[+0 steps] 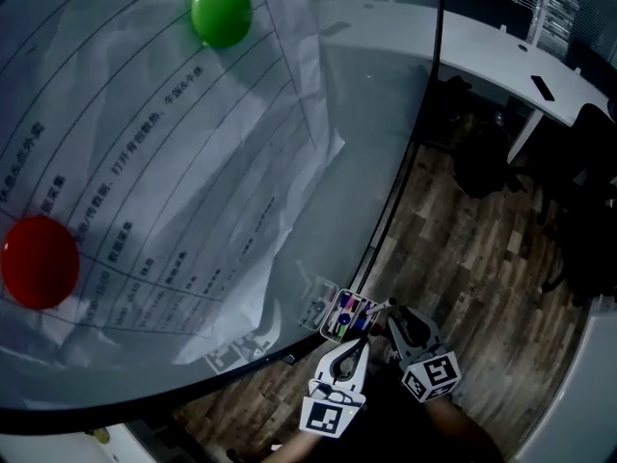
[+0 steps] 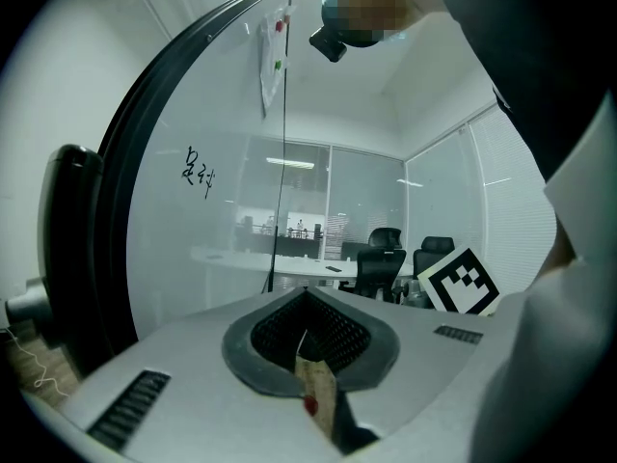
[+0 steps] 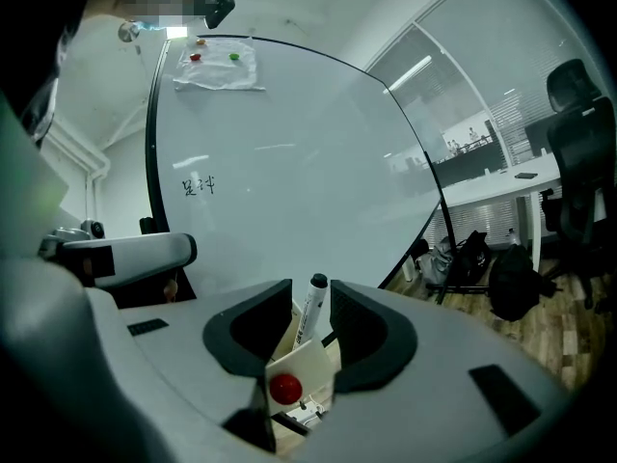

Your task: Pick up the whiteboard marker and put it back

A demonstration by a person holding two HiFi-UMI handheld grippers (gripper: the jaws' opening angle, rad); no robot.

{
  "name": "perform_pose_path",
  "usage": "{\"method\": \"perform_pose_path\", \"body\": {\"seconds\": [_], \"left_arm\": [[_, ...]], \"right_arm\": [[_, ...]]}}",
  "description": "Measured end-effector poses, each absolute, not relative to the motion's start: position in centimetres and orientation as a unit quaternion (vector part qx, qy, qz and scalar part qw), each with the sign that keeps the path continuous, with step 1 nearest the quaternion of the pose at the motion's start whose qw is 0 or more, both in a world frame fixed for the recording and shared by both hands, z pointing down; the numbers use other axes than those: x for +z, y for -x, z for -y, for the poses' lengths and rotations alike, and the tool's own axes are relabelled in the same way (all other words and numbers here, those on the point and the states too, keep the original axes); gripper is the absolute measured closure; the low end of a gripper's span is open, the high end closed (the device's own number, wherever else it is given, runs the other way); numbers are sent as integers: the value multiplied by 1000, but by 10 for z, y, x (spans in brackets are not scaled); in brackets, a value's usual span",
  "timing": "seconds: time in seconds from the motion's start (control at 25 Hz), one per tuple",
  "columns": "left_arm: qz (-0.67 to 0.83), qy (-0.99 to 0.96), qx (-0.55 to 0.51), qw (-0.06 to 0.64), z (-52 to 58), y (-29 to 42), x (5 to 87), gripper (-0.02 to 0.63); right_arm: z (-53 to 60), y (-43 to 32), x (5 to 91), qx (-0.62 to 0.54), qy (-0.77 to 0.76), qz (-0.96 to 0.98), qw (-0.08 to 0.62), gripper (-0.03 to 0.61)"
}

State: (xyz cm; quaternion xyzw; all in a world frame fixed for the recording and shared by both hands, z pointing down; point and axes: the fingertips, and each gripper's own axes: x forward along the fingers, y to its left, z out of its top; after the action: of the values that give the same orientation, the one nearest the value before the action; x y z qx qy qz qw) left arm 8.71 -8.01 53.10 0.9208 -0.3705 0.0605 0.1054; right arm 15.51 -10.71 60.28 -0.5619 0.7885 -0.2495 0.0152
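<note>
A white whiteboard marker with a black cap stands upright between the jaws of my right gripper, which is shut on it. In the head view that gripper sits beside a small clear holder of coloured markers at the bottom edge of the whiteboard. My left gripper is just below the holder. In the left gripper view its jaws meet at the tips with nothing between them. Faint handwriting shows on the whiteboard.
A crumpled printed sheet hangs on the board under a green magnet and a red magnet. A white desk, dark bags and office chairs stand on the wooden floor to the right.
</note>
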Motion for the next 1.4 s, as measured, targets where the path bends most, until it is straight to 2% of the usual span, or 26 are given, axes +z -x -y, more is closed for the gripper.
{"method": "perform_pose_path", "body": {"seconds": [0.88,1.08,1.4], "left_arm": [[391,-910,69,118,91,-85,539,606],[390,-911,67,115,90,-84,537,606],[386,-914,63,106,85,-79,533,606]], "right_arm": [[128,-148,622,-281,535,-797,9,459],[126,-147,620,-274,538,-797,6,489],[123,-143,618,-267,543,-796,6,497]]}}
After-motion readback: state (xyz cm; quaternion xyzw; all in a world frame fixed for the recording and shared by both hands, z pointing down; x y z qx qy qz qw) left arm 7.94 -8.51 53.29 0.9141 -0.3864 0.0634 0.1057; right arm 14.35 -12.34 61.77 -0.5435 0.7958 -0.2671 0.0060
